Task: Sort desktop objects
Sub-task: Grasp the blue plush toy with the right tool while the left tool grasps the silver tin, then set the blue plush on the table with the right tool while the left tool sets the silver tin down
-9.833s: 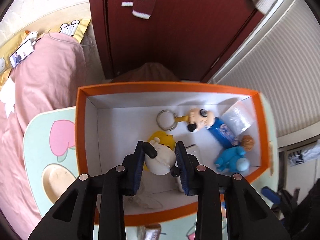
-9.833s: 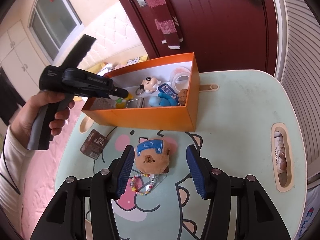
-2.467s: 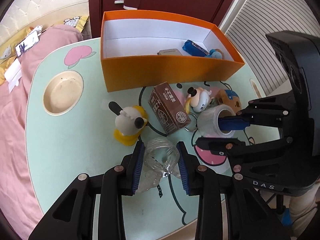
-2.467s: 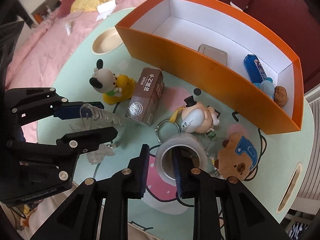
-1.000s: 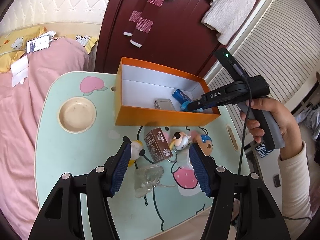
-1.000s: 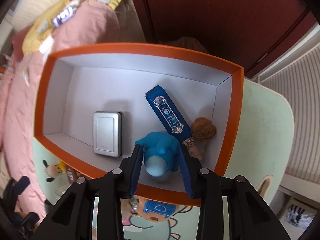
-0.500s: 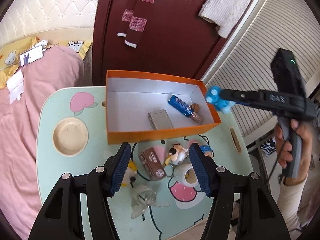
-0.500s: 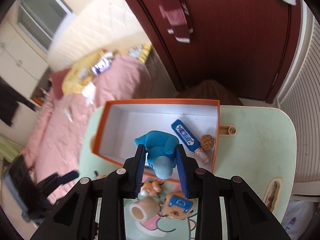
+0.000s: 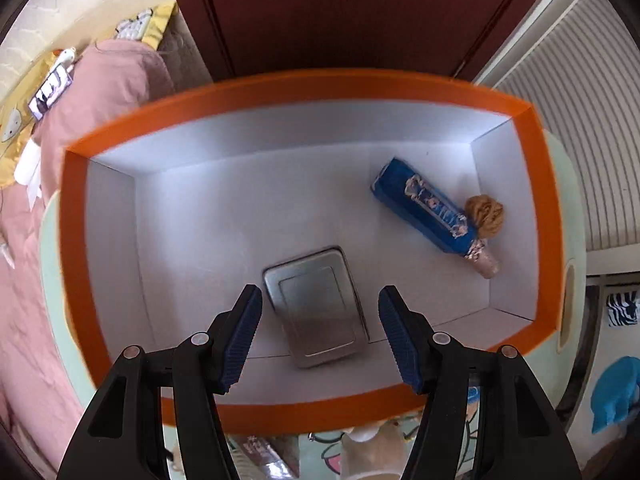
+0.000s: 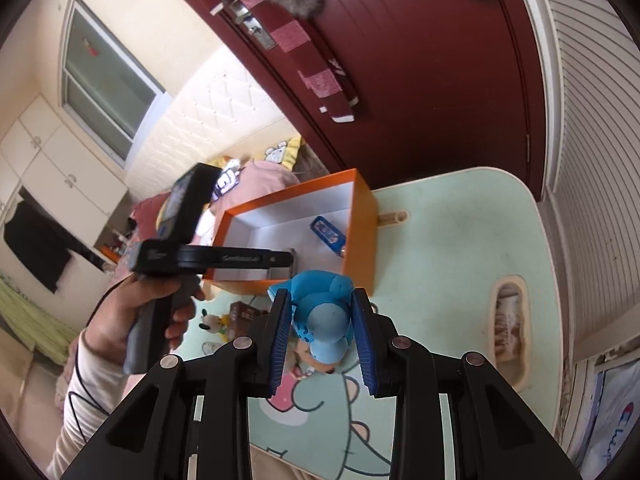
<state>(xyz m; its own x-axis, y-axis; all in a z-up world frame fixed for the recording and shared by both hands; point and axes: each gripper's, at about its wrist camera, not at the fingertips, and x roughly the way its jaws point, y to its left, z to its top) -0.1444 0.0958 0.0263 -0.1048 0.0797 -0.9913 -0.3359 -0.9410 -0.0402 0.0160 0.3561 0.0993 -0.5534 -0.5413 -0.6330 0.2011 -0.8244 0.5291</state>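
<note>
L gripper (image 9: pixel 320 334) hung spread, empty, jaws just widened, over tin (image 9: pixel 316 312) in box (image 9: pixel 76 240). R gripper (image 10: pixel 320 332) pinched blue toy (image 10: pixel 320 312) above table (image 10: pixel 460 248). Risk: tin's flat, may slip from pads.

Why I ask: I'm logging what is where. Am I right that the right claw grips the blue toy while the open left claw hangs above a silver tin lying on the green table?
Not quite. The left wrist view shows the silver tin lying inside the orange box, not on the green table. The rest holds: the right claw grips the blue toy, and the left claw is open.
</note>
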